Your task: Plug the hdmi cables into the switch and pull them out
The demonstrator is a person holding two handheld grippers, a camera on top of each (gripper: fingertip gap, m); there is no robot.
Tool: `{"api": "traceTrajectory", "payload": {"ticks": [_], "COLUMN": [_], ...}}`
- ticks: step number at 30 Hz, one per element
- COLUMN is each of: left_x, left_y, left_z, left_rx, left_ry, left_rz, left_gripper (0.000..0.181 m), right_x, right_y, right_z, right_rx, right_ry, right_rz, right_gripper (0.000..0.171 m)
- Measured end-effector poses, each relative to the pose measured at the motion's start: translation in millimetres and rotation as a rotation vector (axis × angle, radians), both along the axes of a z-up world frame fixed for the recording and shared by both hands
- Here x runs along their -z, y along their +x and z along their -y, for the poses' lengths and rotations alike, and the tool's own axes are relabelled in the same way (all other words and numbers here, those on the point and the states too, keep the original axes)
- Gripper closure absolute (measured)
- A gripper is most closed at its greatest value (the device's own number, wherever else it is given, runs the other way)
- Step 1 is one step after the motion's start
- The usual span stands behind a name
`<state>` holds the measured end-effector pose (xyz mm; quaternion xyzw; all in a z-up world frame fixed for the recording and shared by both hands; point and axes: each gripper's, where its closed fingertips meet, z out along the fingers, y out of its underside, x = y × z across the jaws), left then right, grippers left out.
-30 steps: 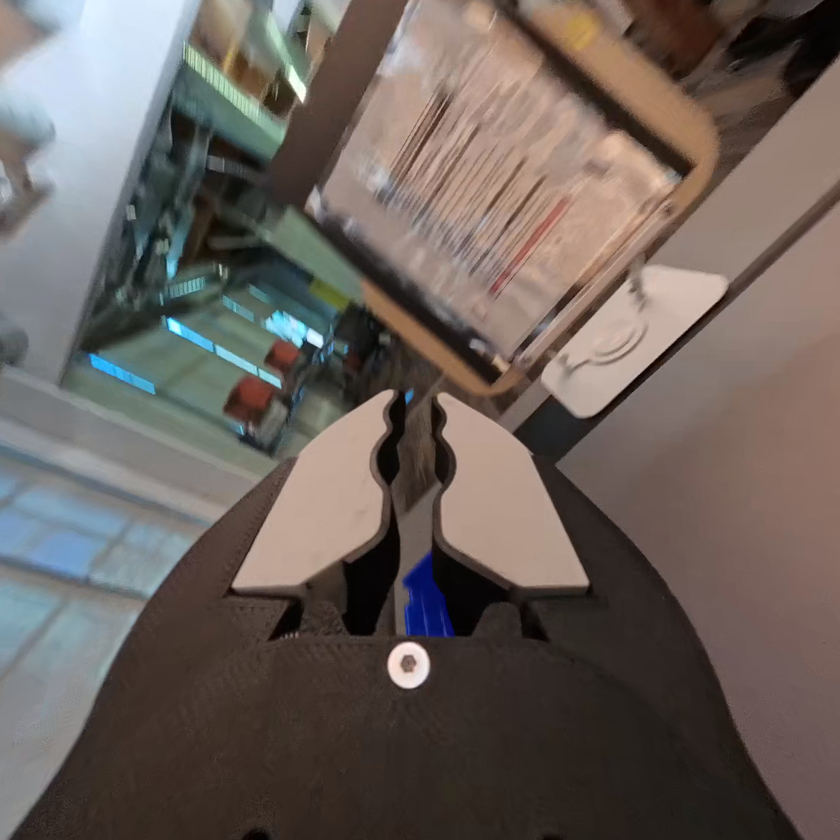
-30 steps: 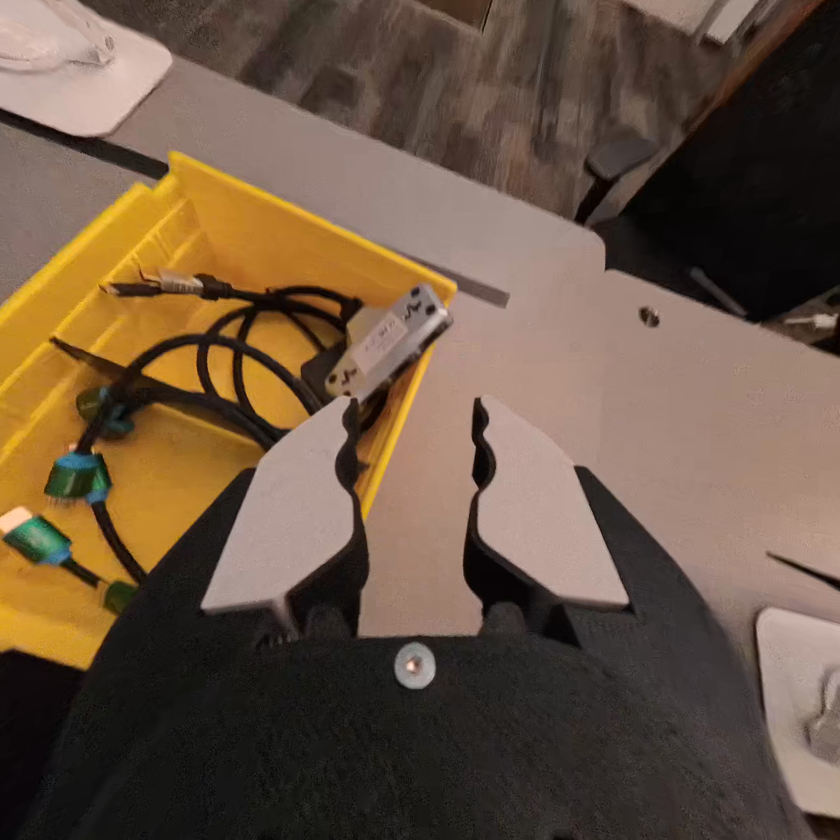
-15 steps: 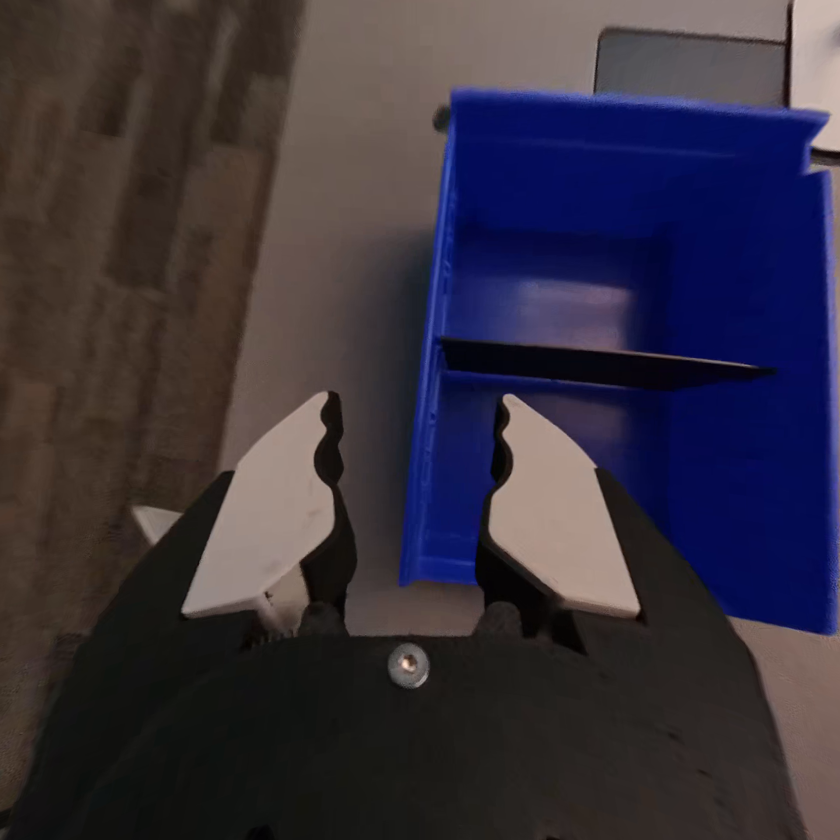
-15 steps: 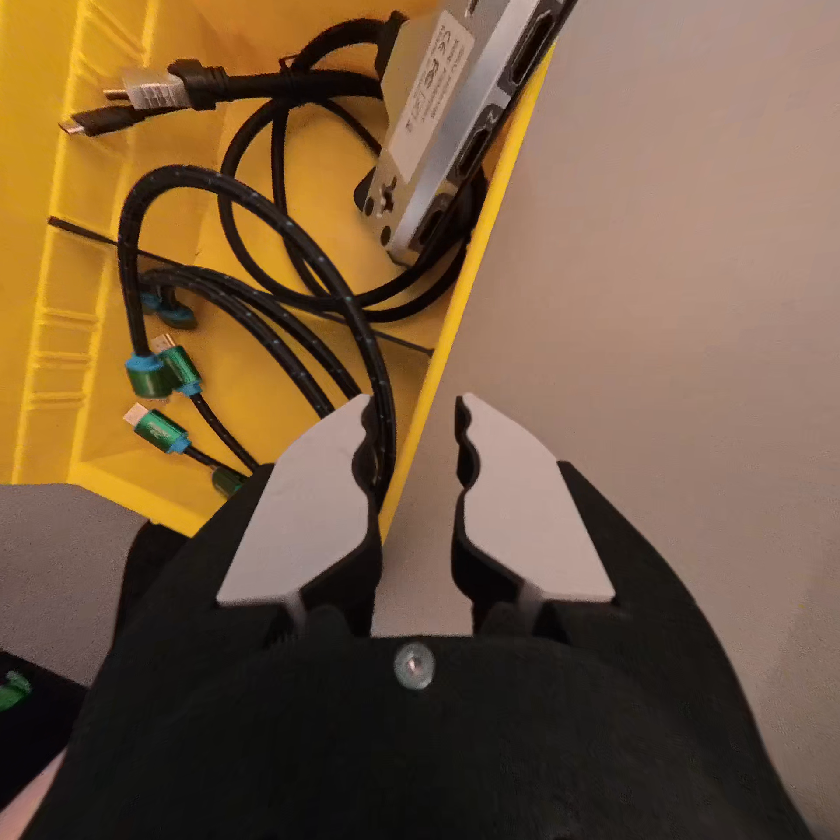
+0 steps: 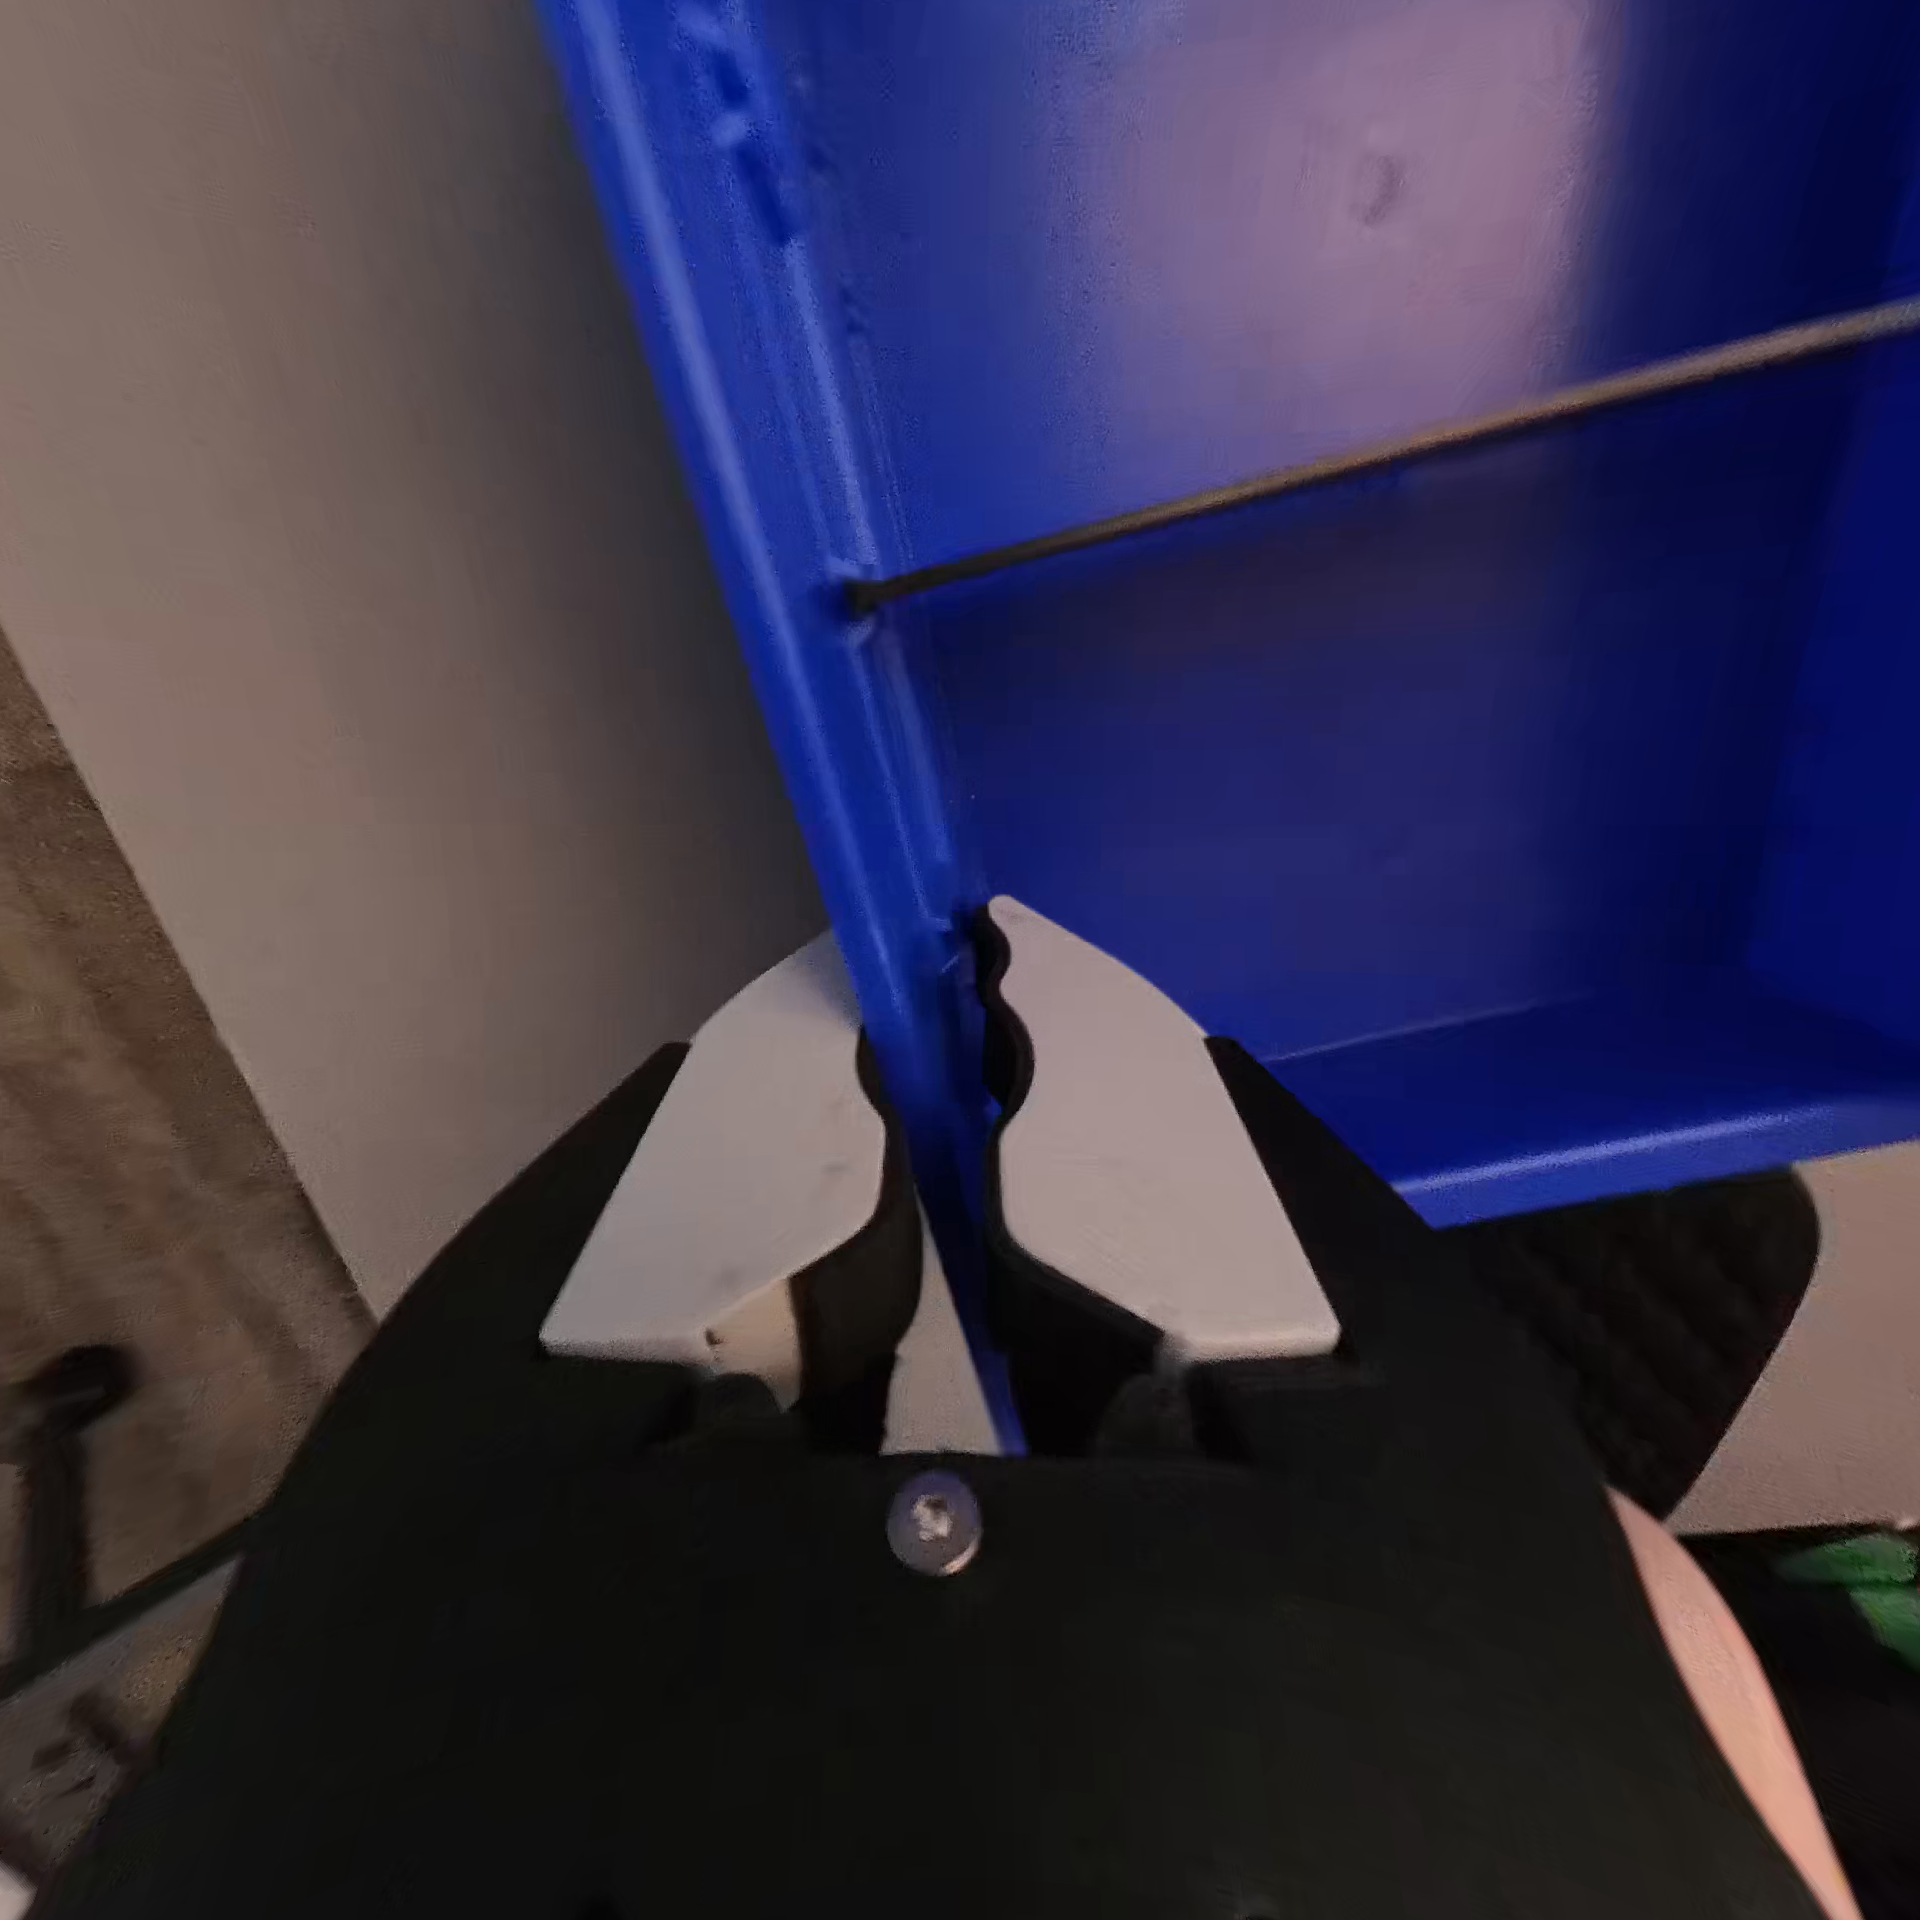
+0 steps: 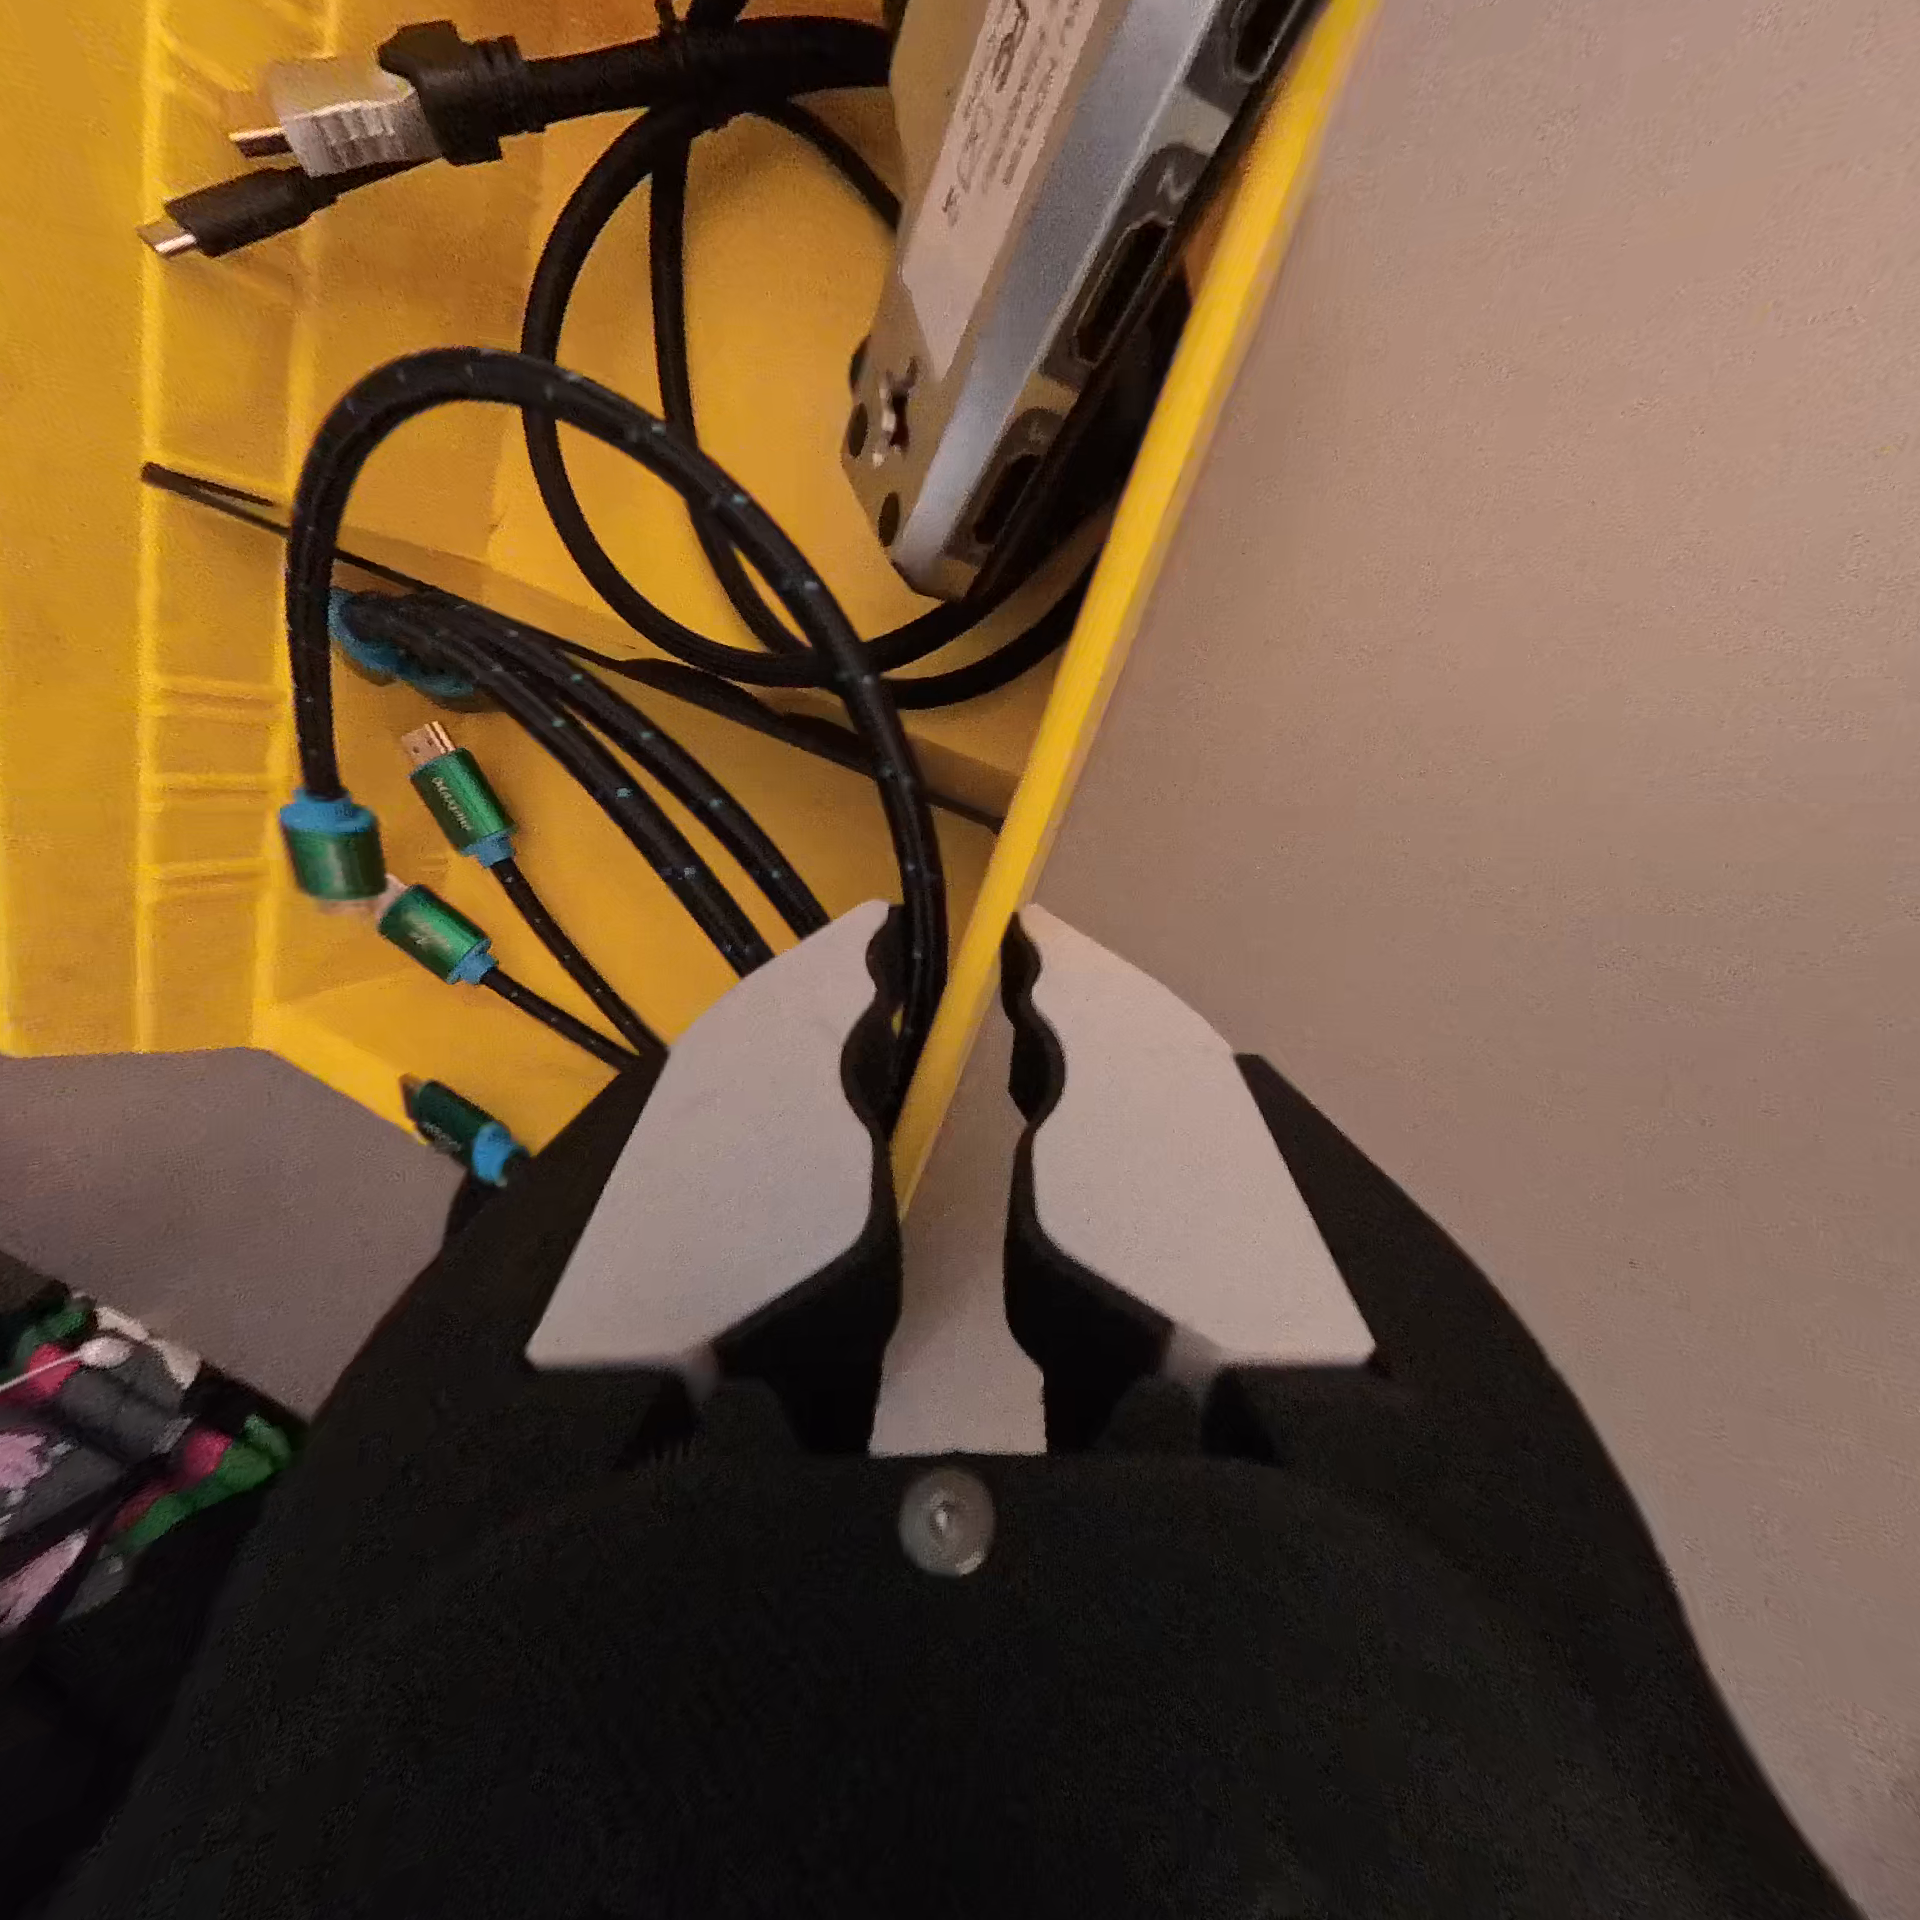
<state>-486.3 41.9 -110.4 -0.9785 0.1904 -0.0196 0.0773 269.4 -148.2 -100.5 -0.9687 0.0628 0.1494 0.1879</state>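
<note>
- Counter (image 5: 395, 520): a plain grey-beige surface that carries both bins; a strip of brown floor (image 5: 94, 987) shows past its left edge in the left wrist view.
- Blue bin (image 5: 1403, 779): stands on the counter, with a thin black divider (image 5: 1351, 478) across its inside; both compartments in view hold nothing.
- Left claw (image 5: 940, 997): closed on the left side wall of the blue bin near its front corner, one finger outside the wall and the other inside.
- Yellow bin (image 6: 125, 623): stands on the counter and holds the task's things; a black divider also crosses it.
- Right claw (image 6: 951, 945): straddles the right side wall of the yellow bin, its jaws narrowly parted. The left finger is inside, and a braided cable runs between it and the wall. The right finger is outside, with a sliver of counter showing between it and the wall, so a firm grip cannot be confirmed.
- Switch (image 6: 1029, 260): a silver box leaning against the inside of the yellow bin's right wall, in the far compartment, ports facing the wall.
- HDMI cables (image 6: 582, 665): black braided leads looped across both compartments, unplugged; their green plugs (image 6: 457, 810) lie in the near compartment.
- Black cable with a silver plug (image 6: 343, 125): lies at the far end of the yellow bin.
</note>
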Motion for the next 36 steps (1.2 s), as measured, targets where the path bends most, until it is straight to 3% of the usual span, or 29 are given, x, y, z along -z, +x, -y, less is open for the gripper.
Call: {"api": "traceTrajectory", "payload": {"ticks": [6, 15, 19, 23, 27, 30, 32, 34, 36], "left_x": [1.5, 2.2, 0.6, -7.9, -29.4, -44.7, -52.4, -59.0, -66.4], "left_y": [57.6, 135.1, 150.6, 149.4, 145.9, 139.2, 135.6, 128.2, 126.5], "left_z": [4.0, 24.8, 41.9, 49.3, 43.8, 42.7, 44.5, 41.9, 40.7], "left_rx": [0.172, 0.356, 0.41, 0.43, 0.449, 0.43, 0.429, 0.413, 0.403], "left_ry": [-0.073, -0.148, -0.191, -0.184, -0.059, 0.01, 0.038, 0.083, 0.125], "left_rz": [-0.015, -0.099, -0.064, -0.047, 0.009, 0.06, 0.082, 0.055, 0.054], "left_gripper": [0.171, 0.166, 0.161, 0.158, 0.162, 0.151, 0.15, 0.154, 0.155], "right_x": [0.7, -0.4, -8.0, -52.8, -137.6, -205.9, -222.4, -198.9, -146.1], "right_y": [-32.6, -127.5, -126.4, -115.6, -130.6, -207.4, -283.9, -348.7, -390.7], "right_z": [-22.3, -56.1, -59.8, -64.0, -67.4, -77.0, -72.6, -74.0, -81.8], "right_rx": [-0.089, -0.258, -0.221, -0.098, -0.039, -0.196, -0.388, -0.523, -0.611], "right_ry": [-0.055, -0.117, -0.125, 0.043, 0.385, 0.859, 1.132, 1.071, 0.789], "right_rz": [0.049, 0.004, 0.04, 0.192, 0.428, 0.41, 0.237, -0.018, -0.157], "right_gripper": [0.155, 0.15, 0.138, 0.137, 0.13, 0.118, 0.114, 0.113, 0.111]}}
